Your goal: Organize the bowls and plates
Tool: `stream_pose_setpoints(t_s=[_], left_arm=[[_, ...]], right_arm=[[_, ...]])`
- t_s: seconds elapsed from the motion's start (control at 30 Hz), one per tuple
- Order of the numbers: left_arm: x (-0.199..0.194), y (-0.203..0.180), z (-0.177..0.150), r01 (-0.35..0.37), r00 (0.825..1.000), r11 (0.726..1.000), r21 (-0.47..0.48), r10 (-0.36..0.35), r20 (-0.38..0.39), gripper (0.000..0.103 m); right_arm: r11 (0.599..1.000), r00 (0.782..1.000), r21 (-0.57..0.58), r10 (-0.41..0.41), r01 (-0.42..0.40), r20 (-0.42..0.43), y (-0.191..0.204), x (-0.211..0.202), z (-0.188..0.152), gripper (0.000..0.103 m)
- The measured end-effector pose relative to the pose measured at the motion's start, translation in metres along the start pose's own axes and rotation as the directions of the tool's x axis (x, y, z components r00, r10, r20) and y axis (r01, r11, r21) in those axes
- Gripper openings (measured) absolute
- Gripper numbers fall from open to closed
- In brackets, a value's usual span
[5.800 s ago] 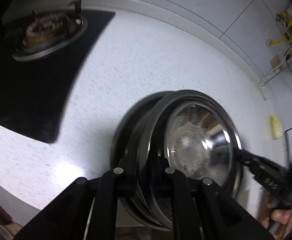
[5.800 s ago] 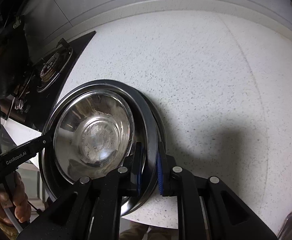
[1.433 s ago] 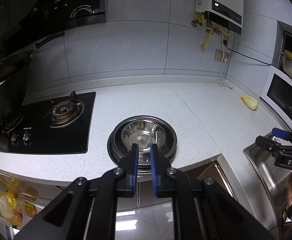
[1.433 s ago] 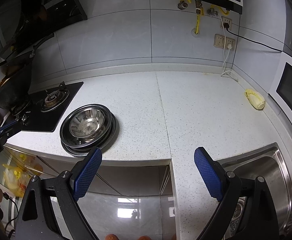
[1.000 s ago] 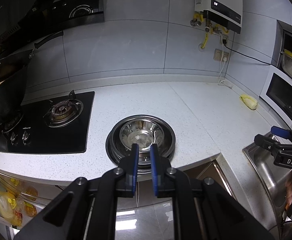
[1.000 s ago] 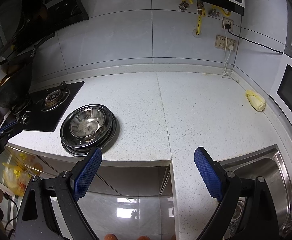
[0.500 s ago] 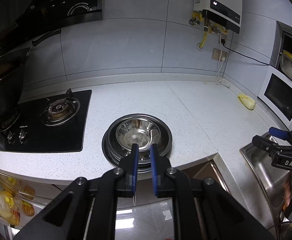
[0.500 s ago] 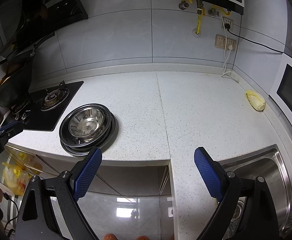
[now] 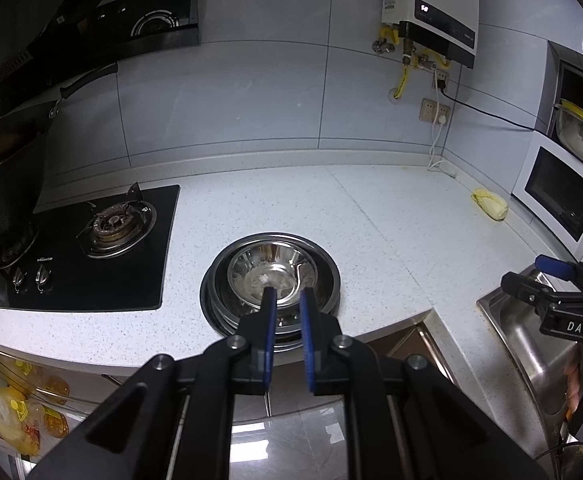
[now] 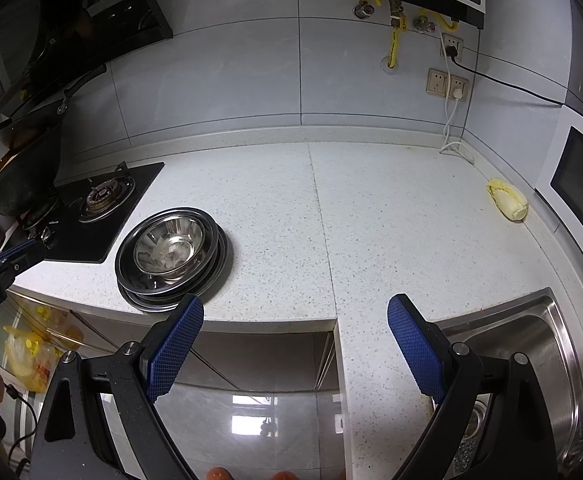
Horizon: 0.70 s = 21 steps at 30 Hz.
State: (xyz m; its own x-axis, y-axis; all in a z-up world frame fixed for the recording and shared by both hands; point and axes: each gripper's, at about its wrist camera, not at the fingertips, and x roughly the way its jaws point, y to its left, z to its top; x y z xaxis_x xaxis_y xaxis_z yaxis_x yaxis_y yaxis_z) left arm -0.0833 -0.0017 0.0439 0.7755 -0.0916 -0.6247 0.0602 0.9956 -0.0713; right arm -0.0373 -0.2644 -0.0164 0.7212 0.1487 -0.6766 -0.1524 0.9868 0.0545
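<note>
A steel bowl (image 9: 267,270) sits nested on a stack of steel plates (image 9: 329,268) near the front edge of the white counter (image 9: 371,232). My left gripper (image 9: 287,294) hovers in front of the stack, off the counter's edge, its blue pads nearly touching with nothing between them. In the right wrist view the bowl (image 10: 169,246) and plates (image 10: 217,264) lie to the left. My right gripper (image 10: 295,302) hangs open and empty in front of the counter, well right of the stack. Each gripper shows at the other view's edge: right gripper (image 9: 547,276), left gripper (image 10: 11,258).
A black gas stove (image 9: 91,248) with a dark wok (image 9: 3,200) is left of the stack. A steel sink (image 10: 531,344) lies at the right front, a microwave (image 9: 563,200) beyond it, and a yellow lump (image 10: 507,200) beside it. Cabinets and a glossy floor lie below.
Several seconds ago both grippers gripped the stack's rim up close; now both are pulled back off the counter, the right one open. Over the last second almost nothing moved.
</note>
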Motion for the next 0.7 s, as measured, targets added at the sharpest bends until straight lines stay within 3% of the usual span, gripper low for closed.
stream_pose_setpoints(t_s=[0.03, 0.1, 0.7], left_arm=[[0.0000, 0.0003, 0.0005, 0.002, 1.000, 1.000, -0.003, -0.002, 0.001, 0.015], [-0.0003, -0.0003, 0.0013, -0.011, 1.000, 1.000, 0.001, 0.011, 0.006, 0.030], [0.0059, -0.0031, 0.0048, -0.026, 1.000, 0.999, 0.022, 0.026, -0.008, 0.032]], right_arm=[[1.000, 1.000, 0.002, 0.001, -0.001, 0.001, -0.0002, -0.0001, -0.0001, 0.091], [1.000, 1.000, 0.002, 0.001, -0.001, 0.000, -0.0008, 0.0004, -0.0001, 0.091], [1.000, 1.000, 0.007, 0.006, -0.006, -0.012, -0.0071, 0.0066, 0.0002, 0.091]])
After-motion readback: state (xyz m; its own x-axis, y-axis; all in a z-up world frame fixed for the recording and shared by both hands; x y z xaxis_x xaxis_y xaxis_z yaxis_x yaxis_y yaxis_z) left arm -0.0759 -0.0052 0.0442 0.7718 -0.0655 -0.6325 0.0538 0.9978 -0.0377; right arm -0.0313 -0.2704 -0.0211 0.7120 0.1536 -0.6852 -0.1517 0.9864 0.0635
